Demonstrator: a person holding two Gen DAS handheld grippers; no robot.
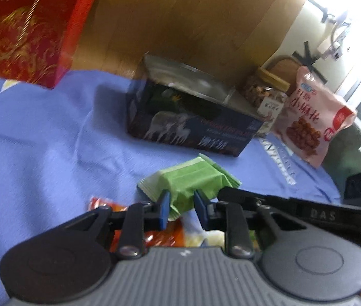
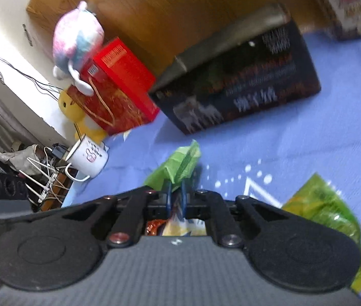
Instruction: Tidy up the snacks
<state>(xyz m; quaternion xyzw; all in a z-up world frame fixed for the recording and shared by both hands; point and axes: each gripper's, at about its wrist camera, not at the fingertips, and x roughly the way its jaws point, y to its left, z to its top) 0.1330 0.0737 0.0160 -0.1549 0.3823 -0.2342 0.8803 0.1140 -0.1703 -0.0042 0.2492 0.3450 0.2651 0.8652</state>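
A small light-green snack packet (image 1: 193,178) is held over the blue cloth (image 1: 40,140). My left gripper (image 1: 180,209) is closed on one end of it, blue pads (image 1: 165,211) pressing its wrapper. My right gripper (image 2: 176,196) is shut on the same green packet (image 2: 177,165) from the other side; its black arm (image 1: 282,204) shows in the left wrist view. An open dark snack box (image 1: 193,117) stands just beyond on the cloth, also in the right wrist view (image 2: 244,81). An orange-red snack bag (image 1: 155,234) lies under the grippers.
A red gift box (image 1: 27,30) stands at the back left, with plush toys (image 2: 78,40) on it. A pink snack bag (image 1: 312,122) and a jar (image 1: 264,94) stand right of the dark box. A green bag (image 2: 328,211) lies on the cloth. A white mug (image 2: 88,156) sits at the edge.
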